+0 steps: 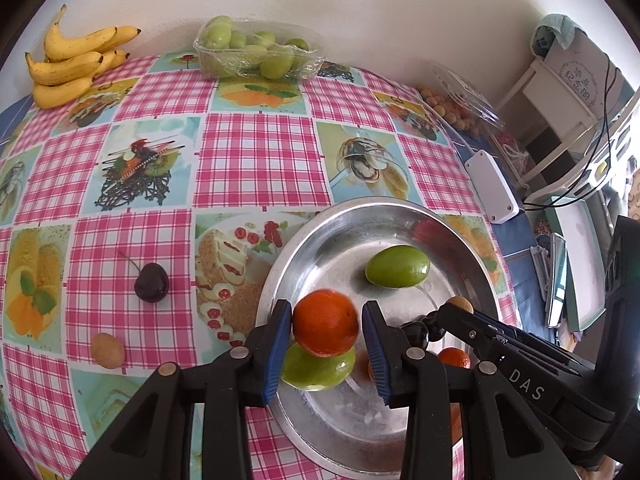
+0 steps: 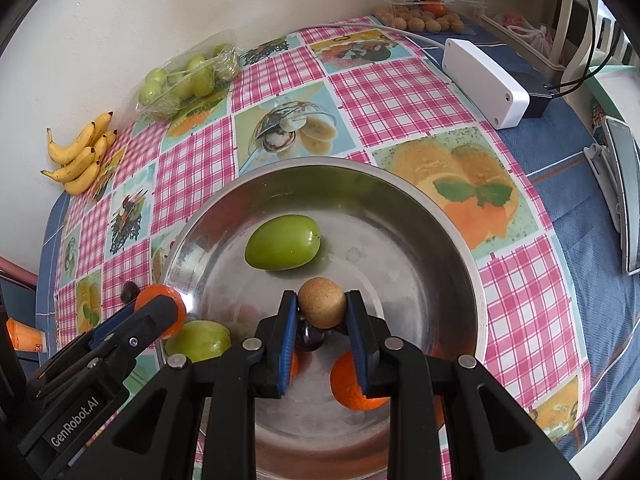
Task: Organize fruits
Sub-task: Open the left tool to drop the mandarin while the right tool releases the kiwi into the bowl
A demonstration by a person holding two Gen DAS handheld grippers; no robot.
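A steel bowl (image 1: 472,252) (image 2: 448,232) holds two green fruits (image 1: 398,266) (image 2: 282,242), (image 1: 320,370) (image 2: 198,340), an orange (image 2: 352,388) and a dark cherry (image 2: 308,338). My left gripper (image 1: 326,322) is open around an orange (image 1: 325,322); its left pad touches it and the right pad stands apart, above the bowl's left rim. My right gripper (image 2: 322,304) is shut on a tan longan (image 2: 322,307) over the bowl. A cherry (image 1: 151,282) and a longan (image 1: 107,350) lie on the cloth to the left.
Bananas (image 1: 68,62) and a tray of green fruits (image 1: 256,50) sit at the far edge by the wall. A box of longans (image 2: 424,20) and a white adapter (image 2: 486,82) lie to the right. A checkered cloth (image 1: 256,152) covers the table.
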